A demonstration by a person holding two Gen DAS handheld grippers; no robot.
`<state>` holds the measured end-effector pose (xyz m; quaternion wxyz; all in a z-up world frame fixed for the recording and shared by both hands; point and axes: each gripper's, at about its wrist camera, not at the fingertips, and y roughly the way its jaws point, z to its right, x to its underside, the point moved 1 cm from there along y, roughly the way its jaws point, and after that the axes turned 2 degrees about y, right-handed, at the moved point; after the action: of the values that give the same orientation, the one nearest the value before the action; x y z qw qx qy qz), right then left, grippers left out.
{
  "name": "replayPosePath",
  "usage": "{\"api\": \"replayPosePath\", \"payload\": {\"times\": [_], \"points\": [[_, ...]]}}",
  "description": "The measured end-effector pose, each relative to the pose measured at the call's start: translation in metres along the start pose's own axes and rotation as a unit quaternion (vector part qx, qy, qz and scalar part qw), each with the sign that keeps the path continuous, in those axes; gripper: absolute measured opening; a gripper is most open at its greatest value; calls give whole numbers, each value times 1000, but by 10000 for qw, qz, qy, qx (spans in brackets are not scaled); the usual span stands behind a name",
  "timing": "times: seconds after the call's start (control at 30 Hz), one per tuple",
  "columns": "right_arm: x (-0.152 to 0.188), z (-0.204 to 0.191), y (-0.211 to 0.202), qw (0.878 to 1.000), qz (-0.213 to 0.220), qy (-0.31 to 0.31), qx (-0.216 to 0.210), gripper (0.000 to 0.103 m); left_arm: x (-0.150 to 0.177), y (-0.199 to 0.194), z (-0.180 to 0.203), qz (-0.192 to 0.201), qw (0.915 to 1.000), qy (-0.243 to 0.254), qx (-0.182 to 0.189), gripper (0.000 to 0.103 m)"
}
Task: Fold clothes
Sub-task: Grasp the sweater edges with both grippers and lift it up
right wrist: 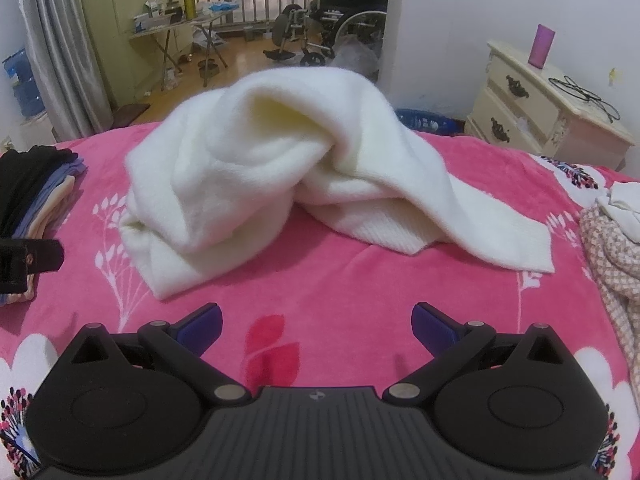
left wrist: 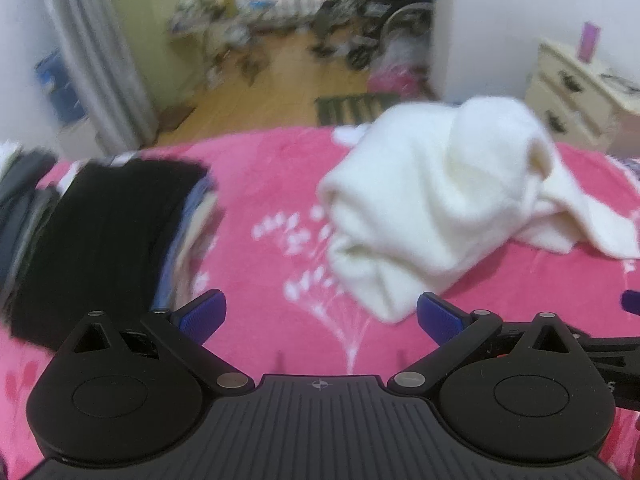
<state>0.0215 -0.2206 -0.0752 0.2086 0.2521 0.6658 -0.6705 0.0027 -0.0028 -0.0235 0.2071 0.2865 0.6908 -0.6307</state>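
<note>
A crumpled white fleece garment lies heaped on the pink flowered bedspread; it also shows in the left wrist view, to the right of centre. My right gripper is open and empty, just short of the garment's near edge. My left gripper is open and empty, with the garment's lower corner just beyond its right finger. A stack of folded clothes with a black one on top lies at the left; it also shows in the right wrist view.
A checked garment and a white piece lie at the bed's right edge. A cream nightstand stands at the far right. Beyond the bed are a folding table, a wheelchair and curtains. The other gripper's tip shows at the left.
</note>
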Motion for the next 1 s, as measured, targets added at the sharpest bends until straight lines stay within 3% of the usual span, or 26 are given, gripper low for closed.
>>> {"api": "replayPosePath", "payload": {"times": [0.2, 0.3, 0.37, 0.5, 0.6, 0.7, 0.77, 0.8, 0.9, 0.97, 1.0], "points": [[2, 32, 1, 9984, 507, -32, -236, 103, 6, 6, 23, 730, 9928, 812, 487, 103], [-6, 54, 6, 9928, 1111, -319, -301, 103, 1, 12, 42, 1093, 9791, 1457, 902, 103], [-13, 67, 14, 9876, 1426, -607, -256, 103, -6, 22, 59, 1290, 9700, 1833, 944, 103], [-27, 96, 51, 9855, 1441, -893, -11, 103, -21, 48, 95, 1626, 9512, 2496, 810, 103], [-36, 111, 84, 9891, 1053, -1028, -87, 99, -32, 67, 120, 1845, 9359, 2917, 709, 97], [-49, 123, 110, 9922, 838, -885, -264, 82, -46, 79, 120, 1876, 9461, 2577, 569, 77], [-59, 130, 123, 9936, 821, -644, -423, 76, -50, 83, 118, 1852, 9506, 2427, 563, 57], [-63, 132, 130, 9937, 804, -624, -476, 75, -50, 85, 118, 1830, 9521, 2381, 582, 55], [-69, 128, 148, 9916, 766, -923, -474, 59, -53, 92, 116, 1765, 9563, 2241, 638, 53], [-72, 123, 153, 9892, 867, -1156, -231, 32, -55, 96, 114, 1722, 9590, 2147, 676, 36], [-73, 121, 152, 9884, 942, -1181, -136, 27, -56, 98, 114, 1700, 9603, 2100, 695, 31]]}}
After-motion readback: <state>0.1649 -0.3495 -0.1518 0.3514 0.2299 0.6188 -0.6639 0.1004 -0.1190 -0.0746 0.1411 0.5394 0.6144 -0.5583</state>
